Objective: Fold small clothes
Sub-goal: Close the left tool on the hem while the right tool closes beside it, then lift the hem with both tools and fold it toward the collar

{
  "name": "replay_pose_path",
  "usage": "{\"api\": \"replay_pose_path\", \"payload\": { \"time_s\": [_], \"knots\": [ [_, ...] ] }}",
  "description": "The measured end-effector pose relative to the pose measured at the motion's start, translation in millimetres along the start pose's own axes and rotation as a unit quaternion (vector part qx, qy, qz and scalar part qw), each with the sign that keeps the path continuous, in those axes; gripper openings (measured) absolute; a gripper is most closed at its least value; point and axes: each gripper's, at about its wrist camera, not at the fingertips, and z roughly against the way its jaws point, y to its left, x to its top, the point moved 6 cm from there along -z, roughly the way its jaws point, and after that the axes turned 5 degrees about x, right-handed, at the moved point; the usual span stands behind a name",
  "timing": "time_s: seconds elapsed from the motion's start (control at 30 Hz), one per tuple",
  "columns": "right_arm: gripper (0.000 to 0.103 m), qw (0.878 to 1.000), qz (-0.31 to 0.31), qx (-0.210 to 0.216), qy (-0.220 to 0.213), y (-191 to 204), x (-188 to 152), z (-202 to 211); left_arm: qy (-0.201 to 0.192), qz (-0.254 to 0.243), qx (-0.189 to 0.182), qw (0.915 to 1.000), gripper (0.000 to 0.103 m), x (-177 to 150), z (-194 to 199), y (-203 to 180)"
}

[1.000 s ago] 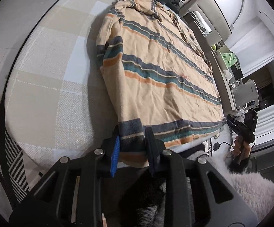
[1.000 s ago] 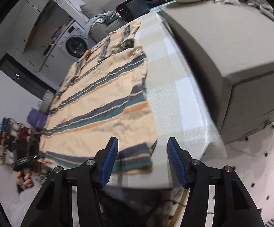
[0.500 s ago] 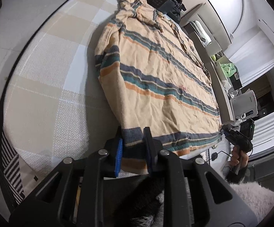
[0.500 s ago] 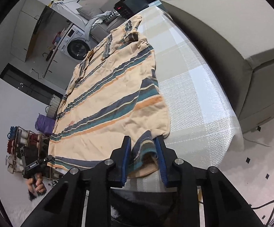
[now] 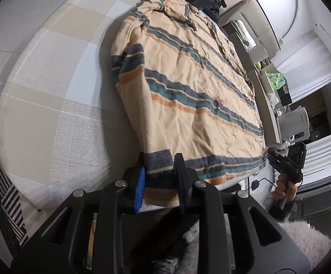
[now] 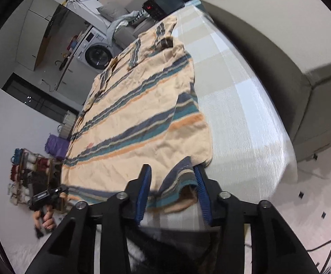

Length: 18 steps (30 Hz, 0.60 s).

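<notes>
The checked surface (image 5: 51, 105) has my striped shirt (image 5: 188, 86) spread flat, hem toward me, probably so I can fold from the bottom. My left hand-held gripper (image 5: 159, 178) is pinching one hem corner and easing open; my right hand-held gripper (image 6: 173, 191) is closing on the other bunched corner. Can't see whether it's got both layers, and the collar end is cramped.

Your left wrist camera looks steeply down along its fingers from the near edge of the checked table (image 5: 40, 96), close over the striped shirt (image 5: 188, 80); your right wrist camera does the same from the hem's other corner; both share the shirt (image 6: 138, 118), and each catches the opposite hand.
</notes>
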Motion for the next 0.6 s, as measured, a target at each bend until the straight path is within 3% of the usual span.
{"api": "replay_pose_path", "payload": {
  "time_s": [0.07, 0.1, 0.2, 0.37, 0.6],
  "knots": [
    [0.007, 0.999, 0.003, -0.034, -0.005, -1.8, 2.1, -2.7, -0.011, -0.005, 0.003, 0.9999, 0.012, -0.1, 0.8, -1.2],
    [0.007, 0.999, 0.007, -0.046, -0.01, -0.9, 2.4, -2.2, -0.017, -0.009, 0.003, 0.9998, 0.006, 0.0, 2.7, -2.6],
    [0.006, 0.998, 0.022, -0.052, -0.019, 5.5, 0.7, 3.7, -0.048, -0.02, 0.0, 0.9986, 0.005, 5.0, 18.3, -7.6],
    [0.006, 0.998, 0.031, 0.008, -0.055, 29.3, 4.2, 30.3, -0.091, -0.025, -0.009, 0.9955, 0.004, 15.0, 47.2, -13.1],
    [0.006, 0.983, 0.069, 0.092, -0.145, 78.1, 13.6, 75.3, -0.139, -0.018, -0.047, 0.989, 0.004, 26.1, 80.4, -16.8]
  ]
}}
